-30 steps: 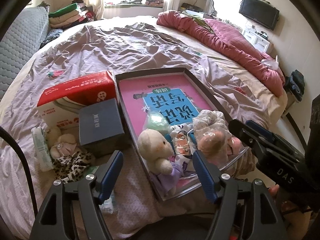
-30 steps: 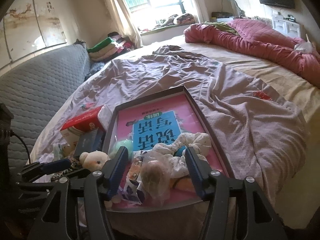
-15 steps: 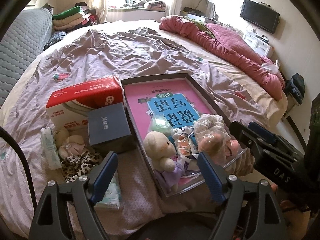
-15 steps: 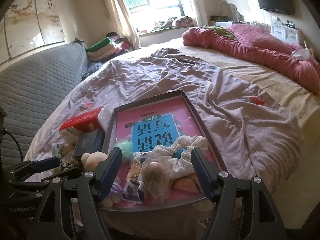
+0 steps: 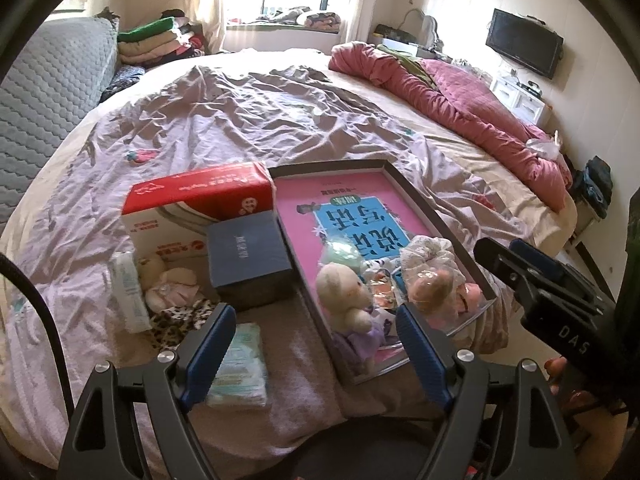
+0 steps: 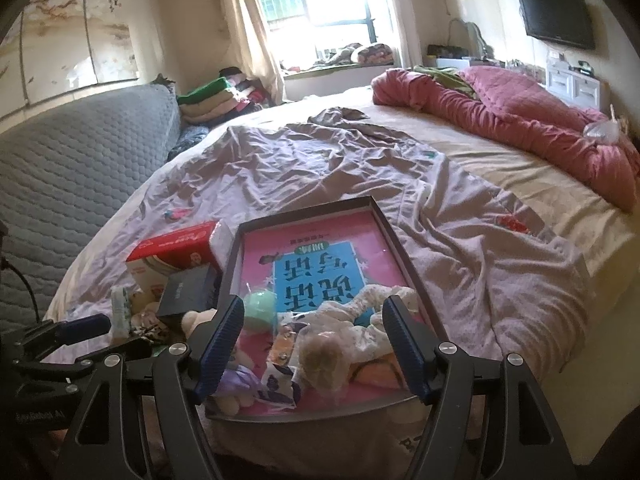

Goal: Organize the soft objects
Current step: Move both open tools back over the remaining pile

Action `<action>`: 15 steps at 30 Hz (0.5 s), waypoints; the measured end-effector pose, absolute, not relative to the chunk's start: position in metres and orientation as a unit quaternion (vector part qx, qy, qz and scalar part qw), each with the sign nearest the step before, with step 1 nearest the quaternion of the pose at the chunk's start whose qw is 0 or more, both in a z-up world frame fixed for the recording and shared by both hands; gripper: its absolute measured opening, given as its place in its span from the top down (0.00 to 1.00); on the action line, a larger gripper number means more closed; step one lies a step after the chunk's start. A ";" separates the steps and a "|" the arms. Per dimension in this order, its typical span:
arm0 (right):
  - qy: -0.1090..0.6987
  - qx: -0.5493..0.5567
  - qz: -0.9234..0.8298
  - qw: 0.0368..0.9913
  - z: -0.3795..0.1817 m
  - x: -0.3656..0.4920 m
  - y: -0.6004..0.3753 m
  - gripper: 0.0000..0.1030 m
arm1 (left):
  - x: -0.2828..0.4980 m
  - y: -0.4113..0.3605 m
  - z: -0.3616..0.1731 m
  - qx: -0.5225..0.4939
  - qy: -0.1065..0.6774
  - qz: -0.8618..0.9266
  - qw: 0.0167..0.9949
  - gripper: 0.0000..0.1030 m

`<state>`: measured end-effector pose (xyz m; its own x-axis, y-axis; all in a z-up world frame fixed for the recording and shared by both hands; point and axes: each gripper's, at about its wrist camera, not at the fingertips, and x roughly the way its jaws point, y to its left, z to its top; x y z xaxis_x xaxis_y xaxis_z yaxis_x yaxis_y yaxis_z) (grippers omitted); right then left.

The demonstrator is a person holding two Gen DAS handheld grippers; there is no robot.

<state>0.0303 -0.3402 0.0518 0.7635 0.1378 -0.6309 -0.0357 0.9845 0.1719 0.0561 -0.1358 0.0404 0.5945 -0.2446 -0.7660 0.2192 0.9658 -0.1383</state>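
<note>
**Both claws backed off the tray, jaws wide and empty**

Since a second ago you drew both claws up and away from the bed, and the jaws spread wider. Your left gripper point(image 5: 316, 354) stood open, nothing between its pads; the cream teddy bear point(image 5: 346, 294) lay just beyond its right finger, inside the dark tray point(image 5: 436, 208). A tissue pack point(image 5: 240, 364) lay beside its left finger. Your right gripper point(image 6: 314, 350) was open too, empty, with the white frilly cloth point(image 6: 360, 320) and bagged plush point(image 6: 320, 356) lying beyond its gap in the tray point(image 6: 394, 236).
</note>
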 end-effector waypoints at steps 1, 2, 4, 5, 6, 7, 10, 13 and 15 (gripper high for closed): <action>0.340 0.074 0.046 0.936 0.053 0.030 -0.339 0.29 | 0.055 -0.133 0.042 -0.014 0.430 -0.126 0.894 0.21; 0.340 0.072 0.048 0.937 0.054 0.029 -0.337 0.29 | 0.055 -0.130 0.044 -0.013 0.427 -0.123 0.896 0.21; 0.340 0.068 0.051 0.936 0.057 0.029 -0.333 0.29 | 0.054 -0.125 0.047 -0.011 0.424 -0.118 0.898 0.21; 0.340 0.064 0.051 0.937 0.058 0.028 -0.331 0.29 | 0.054 -0.121 0.050 -0.013 0.422 -0.114 0.899 0.21; 0.338 0.061 0.051 0.938 0.060 0.028 -0.328 0.29 | 0.054 -0.118 0.051 -0.016 0.420 -0.113 0.900 0.21; 0.337 0.060 0.052 0.938 0.061 0.027 -0.327 0.29 | 0.054 -0.114 0.053 -0.018 0.418 -0.111 0.901 0.21; 0.336 0.055 0.057 0.939 0.065 0.026 -0.320 0.29 | 0.055 -0.103 0.056 -0.027 0.417 -0.104 0.903 0.21; 0.333 0.050 0.064 0.939 0.069 0.026 -0.313 0.29 | 0.056 -0.090 0.058 -0.035 0.416 -0.093 0.904 0.21; 0.332 0.048 0.070 0.940 0.071 0.025 -0.309 0.28 | 0.056 -0.080 0.059 -0.041 0.415 -0.087 0.904 0.21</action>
